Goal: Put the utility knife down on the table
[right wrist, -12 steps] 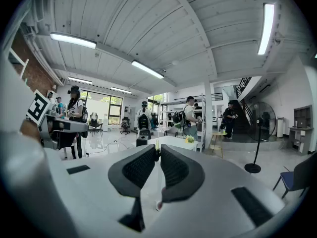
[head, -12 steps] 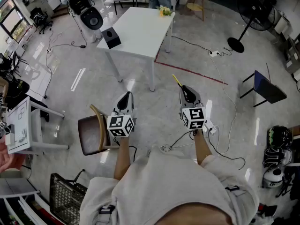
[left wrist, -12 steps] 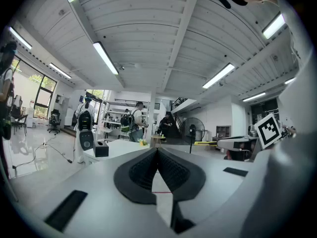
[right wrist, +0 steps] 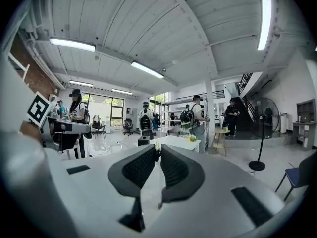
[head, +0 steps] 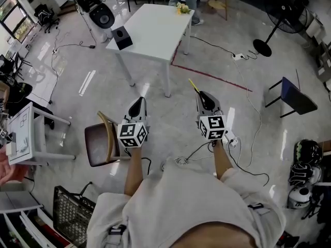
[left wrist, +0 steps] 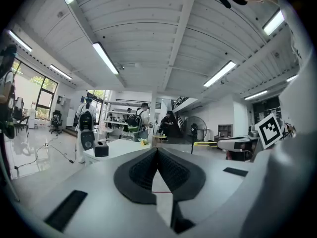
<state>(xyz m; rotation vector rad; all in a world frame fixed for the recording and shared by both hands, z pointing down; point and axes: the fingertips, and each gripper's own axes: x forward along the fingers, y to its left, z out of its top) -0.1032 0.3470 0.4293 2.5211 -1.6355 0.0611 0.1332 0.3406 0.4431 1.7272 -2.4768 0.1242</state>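
Head view: the person stands on the floor with both grippers held out in front, side by side and apart.

Right gripper: jaws narrow, clamped on the knife. The yellow knife sticks out past the jaw tips toward 11 o'clock, in the air over the floor. In the right gripper view only a thin yellow sliver of the knife shows, pinched at the jaw tips.

Left gripper: jaws pressed together, nothing between them. The left gripper view shows the pads meeting along one line.

Table: white, at 12 o'clock from the grippers and well apart from them. The knife is not on it.
- Black box near the table's 9 o'clock edge.
- Yellow flowers at its far edge, about 1 o'clock.

Other items, head view:
- Brown chair at 9 o'clock, just beside the left gripper.
- Standing fan at 2 o'clock, well apart.
- Cable trails across the floor at 3 o'clock of the right gripper.
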